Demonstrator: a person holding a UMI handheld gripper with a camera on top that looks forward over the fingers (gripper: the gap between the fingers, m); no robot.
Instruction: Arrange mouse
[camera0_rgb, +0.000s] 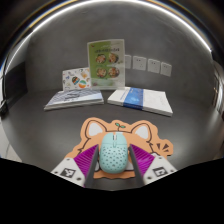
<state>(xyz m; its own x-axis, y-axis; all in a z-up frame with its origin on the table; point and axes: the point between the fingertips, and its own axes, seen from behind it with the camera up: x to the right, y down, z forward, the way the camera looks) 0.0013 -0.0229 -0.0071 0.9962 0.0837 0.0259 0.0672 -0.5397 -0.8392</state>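
Pale blue mouse (113, 155) sat on cat-shaped mousepad (88, 130) — placement apparently done. Gripper (112, 166) fingers flanked it closely; grip or gap — could not tell. Release, withdrawal left.

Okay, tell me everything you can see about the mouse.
The mouse is a pale mint-green computer mouse, rounded and oval, its surface dotted with small specks and looking like smooth plastic. It lies flat on an orange cat-face-shaped mouse pad on the grey table, lengthwise between the fingers of the tongs. The purple pads flank its sides closely; whether they press on it cannot be told.
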